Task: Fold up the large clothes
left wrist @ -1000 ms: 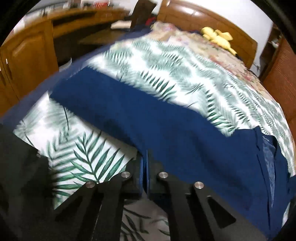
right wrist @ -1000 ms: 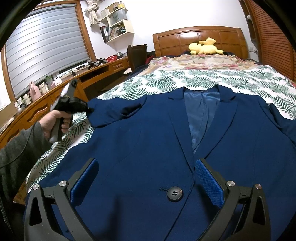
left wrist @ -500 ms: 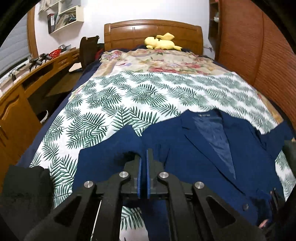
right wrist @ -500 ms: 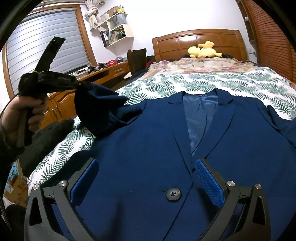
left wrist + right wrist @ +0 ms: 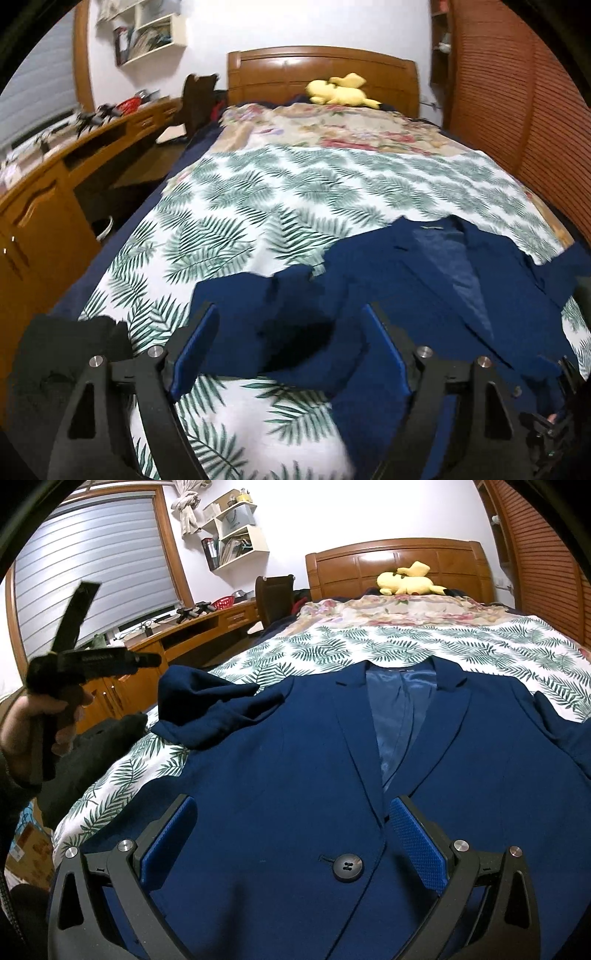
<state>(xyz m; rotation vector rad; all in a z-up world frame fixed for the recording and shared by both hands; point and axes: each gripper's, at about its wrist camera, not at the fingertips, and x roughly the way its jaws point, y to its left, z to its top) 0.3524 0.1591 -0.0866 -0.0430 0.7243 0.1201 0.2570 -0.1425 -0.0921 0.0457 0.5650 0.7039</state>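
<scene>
The left claw (image 5: 288, 343) has just opened and dropped the sleeve (image 5: 207, 709) onto the blue jacket (image 5: 295, 782) on the bed (image 5: 369, 642), the right claw (image 5: 291, 845) waits open above it, and the other sleeve likely comes next.

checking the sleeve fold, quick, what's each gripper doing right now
Left gripper: open, jaws have just been opening, the navy jacket sleeve released below them.
Right gripper: open, holding nothing, above the jacket front.
</scene>
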